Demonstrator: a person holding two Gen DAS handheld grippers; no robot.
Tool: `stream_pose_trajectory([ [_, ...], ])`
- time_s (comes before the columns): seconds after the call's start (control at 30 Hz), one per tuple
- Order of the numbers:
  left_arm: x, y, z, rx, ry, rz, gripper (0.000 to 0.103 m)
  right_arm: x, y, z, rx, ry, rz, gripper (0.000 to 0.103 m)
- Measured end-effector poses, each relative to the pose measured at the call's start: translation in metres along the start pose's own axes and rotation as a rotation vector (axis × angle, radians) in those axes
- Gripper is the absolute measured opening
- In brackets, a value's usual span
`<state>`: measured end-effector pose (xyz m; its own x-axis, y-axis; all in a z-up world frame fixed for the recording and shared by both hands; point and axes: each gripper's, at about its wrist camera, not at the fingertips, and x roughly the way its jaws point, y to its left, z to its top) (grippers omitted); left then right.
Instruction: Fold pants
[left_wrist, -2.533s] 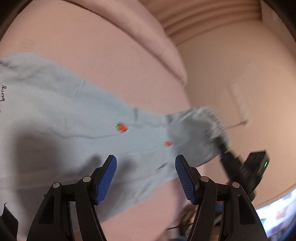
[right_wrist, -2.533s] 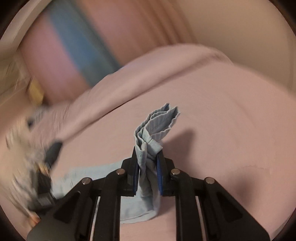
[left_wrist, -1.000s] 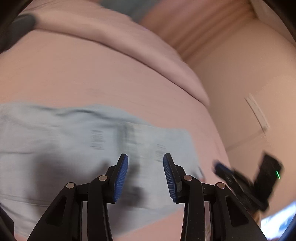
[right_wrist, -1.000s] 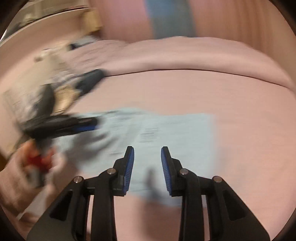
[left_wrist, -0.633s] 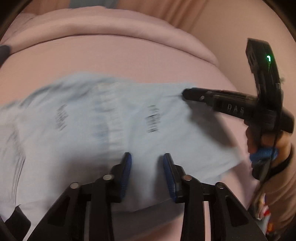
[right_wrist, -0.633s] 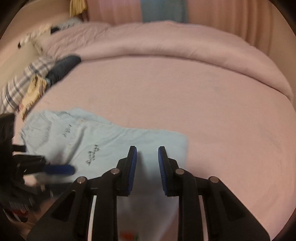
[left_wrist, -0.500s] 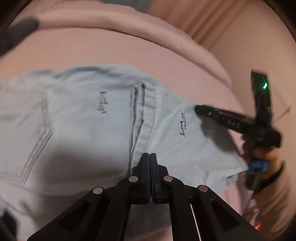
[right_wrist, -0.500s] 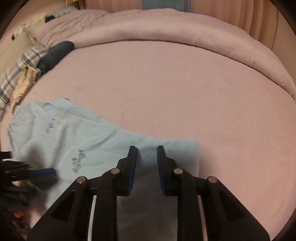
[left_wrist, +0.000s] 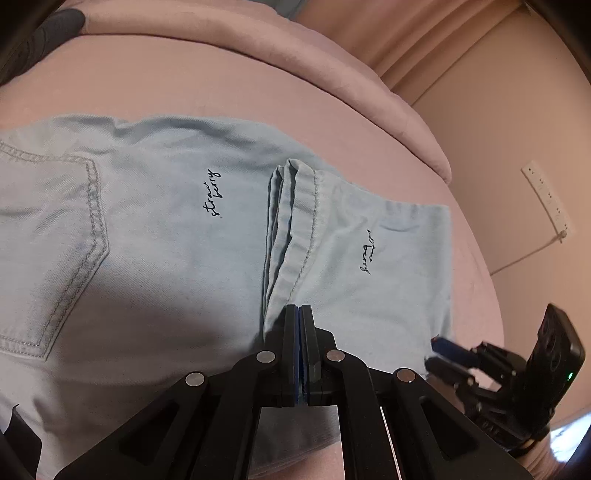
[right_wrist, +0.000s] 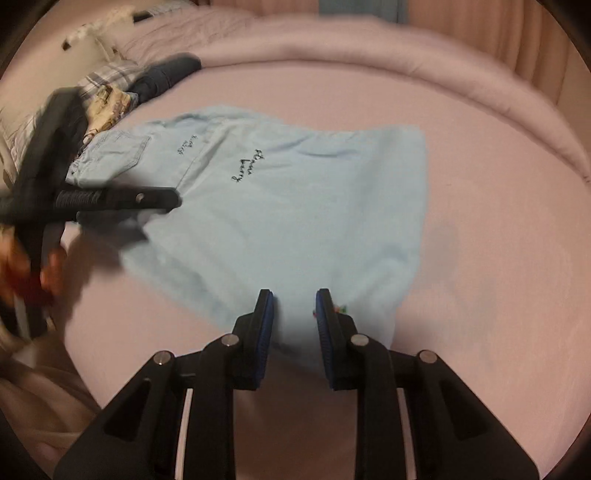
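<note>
Pink bed (right_wrist: 480, 221); plaid cloth (right_wrist: 107, 75), dark garment (right_wrist: 166, 74) at edge.

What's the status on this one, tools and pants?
Left tool shut over the pants, no cloth seen pinched. Right tool opening, empty, at the near edge. Pants folded once, flat on bed. Nothing in the way.

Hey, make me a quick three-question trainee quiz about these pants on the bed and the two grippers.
1. True or false: the left gripper is shut.
2. What colour are the pants? A) black B) light blue C) red
3. Fill in: the pants lie on a pink ____.

Key: 1 true. 2 B. 3 bed.
</note>
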<state>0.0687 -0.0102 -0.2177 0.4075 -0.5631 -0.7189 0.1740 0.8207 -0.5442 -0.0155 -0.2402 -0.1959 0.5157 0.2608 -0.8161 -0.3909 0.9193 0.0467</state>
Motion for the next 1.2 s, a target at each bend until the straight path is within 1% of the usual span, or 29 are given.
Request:
stream_pose_trajectory([
  [0.07,-0.001,-0.001,0.003,0.002,0.01,-0.001,0.004,-0.001,0.002,0.001,-0.012,0.022,0.0,0.025],
  [0.1,-0.004,-0.002,0.003,0.008,0.013,-0.005,0.004,-0.002,0.003,0.009,-0.022,0.053,0.004,0.027],
  [0.13,-0.01,-0.002,0.004,0.014,0.011,-0.014,0.005,-0.004,0.004,0.021,-0.022,0.082,0.013,0.027],
  [0.17,-0.016,-0.004,0.002,0.024,0.004,-0.009,0.009,-0.007,0.003,0.032,-0.017,0.077,0.038,0.027],
  [0.2,-0.019,-0.007,0.0,0.039,-0.003,0.001,0.012,-0.011,0.005,0.043,-0.017,0.049,0.074,0.027],
  [0.27,-0.023,-0.009,-0.005,0.058,-0.013,-0.005,0.026,-0.006,0.019,0.071,-0.037,0.019,0.11,0.027],
  [0.33,-0.024,-0.009,-0.009,0.074,-0.021,-0.004,0.026,0.013,0.038,0.1,-0.074,0.019,0.135,0.025],
  [0.37,-0.023,-0.007,-0.009,0.075,-0.022,-0.006,0.026,0.028,0.046,0.114,-0.094,0.027,0.154,0.022],
  [0.4,-0.024,-0.006,-0.01,0.074,-0.025,-0.01,0.026,0.048,0.053,0.126,-0.101,0.059,0.157,0.021],
  [0.43,-0.021,-0.005,-0.008,0.073,-0.026,-0.011,0.026,0.064,0.056,0.134,-0.1,0.088,0.156,0.022],
  [0.47,-0.021,-0.001,-0.01,0.071,-0.026,-0.011,0.026,0.085,0.063,0.142,-0.113,0.125,0.159,0.02],
  [0.5,-0.021,0.002,-0.01,0.067,-0.028,-0.006,0.026,0.098,0.067,0.146,-0.131,0.152,0.151,0.015],
  [0.53,-0.022,0.003,-0.011,0.063,-0.03,-0.004,0.026,0.117,0.073,0.15,-0.144,0.186,0.127,0.014],
  [0.57,-0.024,0.005,-0.01,0.057,-0.033,-0.01,0.026,0.126,0.08,0.154,-0.145,0.187,0.125,0.015],
  [0.6,-0.027,0.008,-0.009,0.044,-0.031,-0.015,0.027,0.127,0.085,0.158,-0.152,0.188,0.124,0.017],
  [0.63,-0.032,0.012,-0.01,0.027,-0.022,-0.017,0.027,0.124,0.086,0.159,-0.154,0.195,0.116,0.017],
  [0.7,-0.046,0.017,-0.014,0.011,-0.037,-0.045,0.027,0.106,0.082,0.161,-0.123,0.159,0.148,0.017],
  [0.73,-0.054,0.021,-0.017,0.011,-0.053,-0.049,0.03,0.095,0.077,0.16,-0.105,0.137,0.172,0.017],
  [0.77,-0.067,0.025,-0.021,0.011,-0.072,-0.049,0.037,0.078,0.073,0.156,-0.085,0.104,0.198,0.017],
  [0.8,-0.08,0.031,-0.025,0.002,-0.092,-0.052,0.042,0.066,0.07,0.152,-0.078,0.086,0.201,0.017],
  [0.83,-0.092,0.037,-0.029,-0.012,-0.112,-0.055,0.05,0.05,0.069,0.143,-0.08,0.075,0.19,0.017],
  [0.9,-0.119,0.054,-0.039,-0.06,-0.163,-0.064,0.052,0.026,0.069,0.126,-0.09,0.06,0.172,0.018],
  [0.97,-0.142,0.072,-0.048,-0.119,-0.209,-0.048,0.053,0.011,0.071,0.101,-0.093,0.065,0.174,0.02],
  [1.0,-0.153,0.083,-0.053,-0.161,-0.236,-0.034,0.054,0.009,0.072,0.088,-0.099,0.066,0.167,0.02],
  [1.03,-0.159,0.092,-0.055,-0.195,-0.256,-0.028,0.056,0.019,0.073,0.085,-0.103,0.077,0.165,0.022],
  [1.1,-0.174,0.112,-0.063,-0.28,-0.308,-0.021,0.059,0.044,0.074,0.067,-0.091,0.145,0.166,0.024],
  [1.13,-0.182,0.124,-0.069,-0.333,-0.332,-0.013,0.064,0.057,0.074,0.059,-0.094,0.155,0.136,0.024],
  [1.17,-0.186,0.132,-0.073,-0.371,-0.347,0.003,0.068,0.056,0.078,0.057,-0.102,0.099,0.114,0.025],
  [1.2,-0.191,0.139,-0.077,-0.402,-0.362,0.009,0.071,0.054,0.084,0.06,-0.114,0.105,0.097,0.026],
])
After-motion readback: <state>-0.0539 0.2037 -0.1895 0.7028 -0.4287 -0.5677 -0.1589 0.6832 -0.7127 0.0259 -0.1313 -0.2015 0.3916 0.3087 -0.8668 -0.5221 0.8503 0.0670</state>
